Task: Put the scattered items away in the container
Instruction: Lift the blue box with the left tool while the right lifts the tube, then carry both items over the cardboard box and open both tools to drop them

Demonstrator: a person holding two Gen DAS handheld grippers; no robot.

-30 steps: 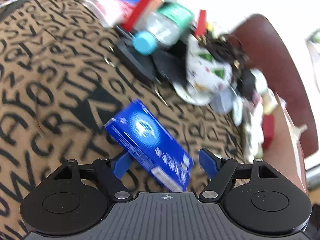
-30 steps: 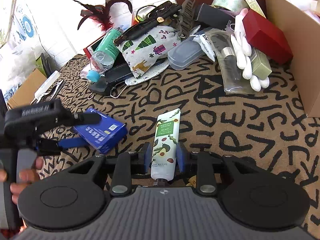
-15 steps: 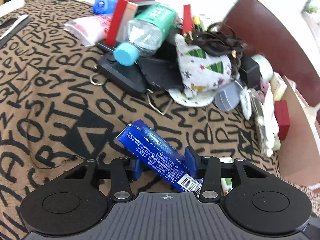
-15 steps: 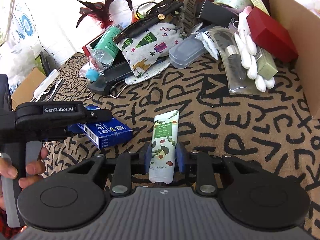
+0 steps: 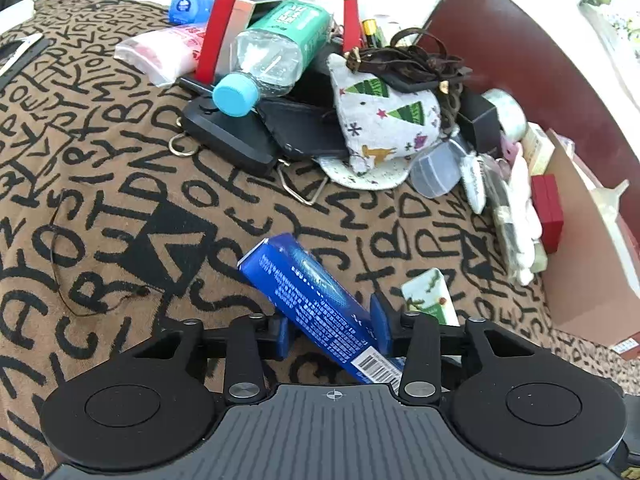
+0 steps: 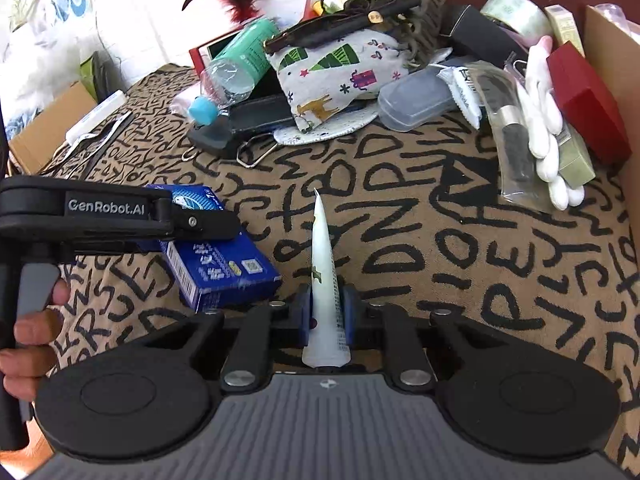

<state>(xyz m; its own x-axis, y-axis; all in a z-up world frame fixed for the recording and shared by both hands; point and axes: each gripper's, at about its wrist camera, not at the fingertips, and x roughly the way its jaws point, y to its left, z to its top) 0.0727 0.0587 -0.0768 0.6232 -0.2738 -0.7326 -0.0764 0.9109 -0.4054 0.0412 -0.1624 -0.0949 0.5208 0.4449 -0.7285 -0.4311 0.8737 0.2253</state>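
Note:
A blue carton [image 5: 308, 292] sits tilted between the blue pads of my left gripper [image 5: 332, 320]. Its jaws are closing and both pads press on the carton's sides. The right wrist view shows the same carton [image 6: 224, 268] under the left gripper [image 6: 216, 232], just above the lettered cloth. My right gripper [image 6: 326, 304] is closing on a white and green cream tube [image 6: 324, 264], turned on edge with its flat end pointing away; the pads pinch it. That tube [image 5: 430, 296] also shows beside the carton. The cardboard box [image 6: 608, 40] stands at the far right.
A heap lies at the back: a water bottle [image 5: 272, 56], a Christmas-print pouch [image 5: 384, 124], a clear case [image 6: 416, 100], white gloves [image 6: 544, 120] and a red box [image 6: 584, 100] by the cardboard wall. A person's hand [image 6: 28, 340] holds the left gripper's handle.
The left jaws have come together on the blue carton, which rolled onto its narrow side. The right jaws narrowed and the tube turned from flat to standing on edge.

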